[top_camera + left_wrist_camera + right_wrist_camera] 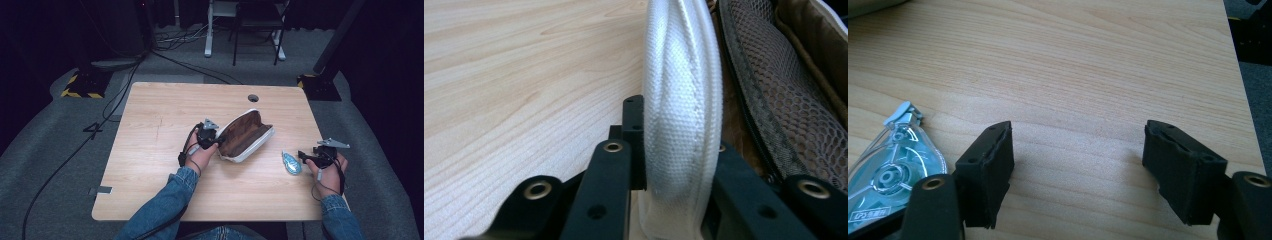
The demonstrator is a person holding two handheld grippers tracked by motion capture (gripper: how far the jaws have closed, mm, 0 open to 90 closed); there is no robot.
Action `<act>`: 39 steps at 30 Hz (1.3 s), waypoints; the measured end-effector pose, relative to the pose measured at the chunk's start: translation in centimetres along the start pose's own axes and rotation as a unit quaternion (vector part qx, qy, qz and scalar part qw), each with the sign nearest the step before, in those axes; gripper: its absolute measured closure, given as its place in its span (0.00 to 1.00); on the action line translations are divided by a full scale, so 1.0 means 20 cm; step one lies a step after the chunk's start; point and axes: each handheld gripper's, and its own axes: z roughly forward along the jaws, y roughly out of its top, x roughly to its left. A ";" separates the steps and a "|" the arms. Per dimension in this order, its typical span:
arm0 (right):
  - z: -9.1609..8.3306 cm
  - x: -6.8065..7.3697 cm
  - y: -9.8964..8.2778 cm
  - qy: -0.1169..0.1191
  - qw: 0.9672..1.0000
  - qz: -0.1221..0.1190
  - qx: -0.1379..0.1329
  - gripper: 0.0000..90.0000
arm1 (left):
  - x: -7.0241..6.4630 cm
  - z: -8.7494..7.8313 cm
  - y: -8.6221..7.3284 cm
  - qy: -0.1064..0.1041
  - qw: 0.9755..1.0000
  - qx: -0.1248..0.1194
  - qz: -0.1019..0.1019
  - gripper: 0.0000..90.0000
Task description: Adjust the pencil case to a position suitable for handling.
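A white fabric pencil case [246, 136] lies open at the table's middle, its brown lining and mesh pocket [774, 90] facing up. My left gripper [216, 142] is shut on the case's near white rim [681, 115], one jaw outside and one inside. A clear blue-green correction tape dispenser [291, 162] lies flat to the right of the case. My right gripper [303, 156] stands open just right of the dispenser [890, 172], low over the wood, with nothing between its fingers [990, 167].
The wooden table [165, 115] has a round cable hole [253, 98] near its far edge. Beyond it on the grey floor are cables, a stand with yellow-black tape [80, 85] and chair legs [255, 30]. Bare wood lies left of the case.
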 end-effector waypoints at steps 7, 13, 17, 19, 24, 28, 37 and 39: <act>0.00 0.00 0.00 0.000 1.000 0.000 0.000 0.32 | 0.01 -0.02 -0.01 -0.008 1.000 0.000 -0.006 0.95; 0.00 0.00 0.00 0.000 1.000 0.000 0.000 0.32 | 0.03 -0.06 -0.01 -0.017 1.000 -0.001 -0.010 0.96; 0.00 0.00 0.00 0.000 1.000 0.000 0.000 0.32 | 0.03 -0.09 -0.01 -0.022 1.000 -0.007 -0.008 0.96; 0.00 0.00 0.00 0.000 1.000 0.000 0.000 0.32 | 0.04 -0.14 -0.01 -0.030 0.999 -0.013 -0.005 0.96; 0.00 0.00 0.00 0.000 1.000 0.000 0.000 0.32 | 0.03 -0.21 0.00 -0.038 0.999 -0.008 0.007 0.96; 0.00 0.00 0.00 0.000 1.000 0.000 0.000 0.32 | 0.02 -0.28 -0.01 -0.041 0.999 -0.007 0.018 0.96; 0.00 0.00 0.00 -0.001 1.000 0.000 0.000 0.32 | -0.02 -0.41 -0.04 -0.059 0.998 -0.001 0.035 0.96; 0.00 0.00 0.00 -0.001 1.000 0.000 0.000 0.32 | -0.03 -0.43 -0.04 -0.063 0.997 0.001 0.036 0.96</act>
